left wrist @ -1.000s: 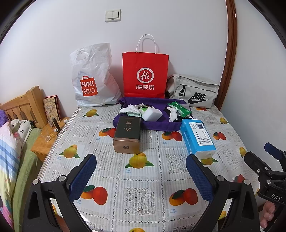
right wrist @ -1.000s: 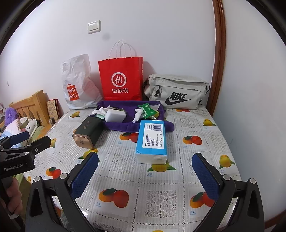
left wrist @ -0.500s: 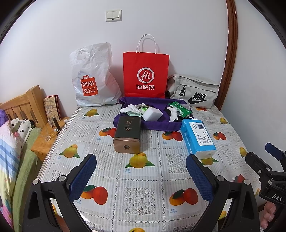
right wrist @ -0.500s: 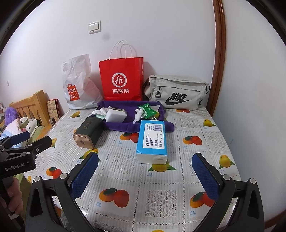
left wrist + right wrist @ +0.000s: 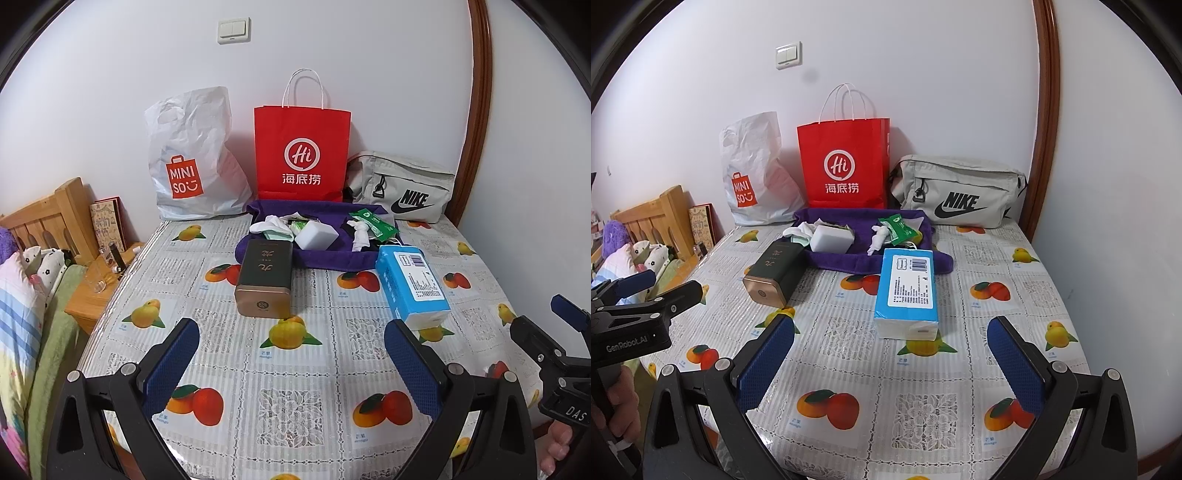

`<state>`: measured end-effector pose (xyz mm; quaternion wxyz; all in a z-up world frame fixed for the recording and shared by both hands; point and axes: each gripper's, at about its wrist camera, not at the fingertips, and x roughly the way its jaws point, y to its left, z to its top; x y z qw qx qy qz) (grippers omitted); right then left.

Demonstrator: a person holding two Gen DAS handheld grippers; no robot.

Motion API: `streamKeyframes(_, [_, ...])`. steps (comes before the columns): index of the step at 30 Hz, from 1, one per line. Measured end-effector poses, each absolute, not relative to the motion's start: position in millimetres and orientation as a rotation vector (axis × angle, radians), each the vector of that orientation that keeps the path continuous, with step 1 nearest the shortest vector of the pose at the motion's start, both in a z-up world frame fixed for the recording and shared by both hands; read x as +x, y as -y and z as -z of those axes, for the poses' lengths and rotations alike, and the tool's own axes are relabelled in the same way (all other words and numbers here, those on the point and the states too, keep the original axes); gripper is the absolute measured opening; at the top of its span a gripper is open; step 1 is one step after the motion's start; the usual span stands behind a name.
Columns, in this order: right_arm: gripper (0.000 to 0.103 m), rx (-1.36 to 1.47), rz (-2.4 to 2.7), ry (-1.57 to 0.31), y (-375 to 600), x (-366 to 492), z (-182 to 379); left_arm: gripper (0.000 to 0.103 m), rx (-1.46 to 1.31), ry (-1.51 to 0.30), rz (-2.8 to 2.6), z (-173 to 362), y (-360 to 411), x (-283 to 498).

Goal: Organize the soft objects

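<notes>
A purple cloth (image 5: 325, 258) (image 5: 849, 260) lies at the table's back with small soft items on it: white socks (image 5: 271, 223) (image 5: 798, 229), a white sponge block (image 5: 317, 234) (image 5: 831, 239), a green wipes packet (image 5: 373, 221) (image 5: 899, 229). A blue tissue pack (image 5: 412, 286) (image 5: 908, 291) lies in front of the cloth, right of a dark tin (image 5: 266, 282) (image 5: 774, 273). My left gripper (image 5: 291, 365) is open and empty above the table's front. My right gripper (image 5: 890, 363) is open and empty, just in front of the tissue pack.
A white MINISO bag (image 5: 192, 158), a red paper bag (image 5: 301, 151) and a grey Nike bag (image 5: 402, 192) stand against the back wall. A wooden bed frame (image 5: 48, 218) and bedside stand (image 5: 99, 291) are at the left. The fruit-print tablecloth (image 5: 288, 406) covers the table.
</notes>
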<state>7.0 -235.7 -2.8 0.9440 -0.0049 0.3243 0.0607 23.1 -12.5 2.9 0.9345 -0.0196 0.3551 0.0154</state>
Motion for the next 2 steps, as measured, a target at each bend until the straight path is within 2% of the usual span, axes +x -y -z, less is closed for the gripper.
streamKeyframes(2, [0.103,-0.01,-0.124,-0.666,236.0,11.4,4.2,0.101,-0.041,-0.728,-0.032,-0.9,11.4,29.0])
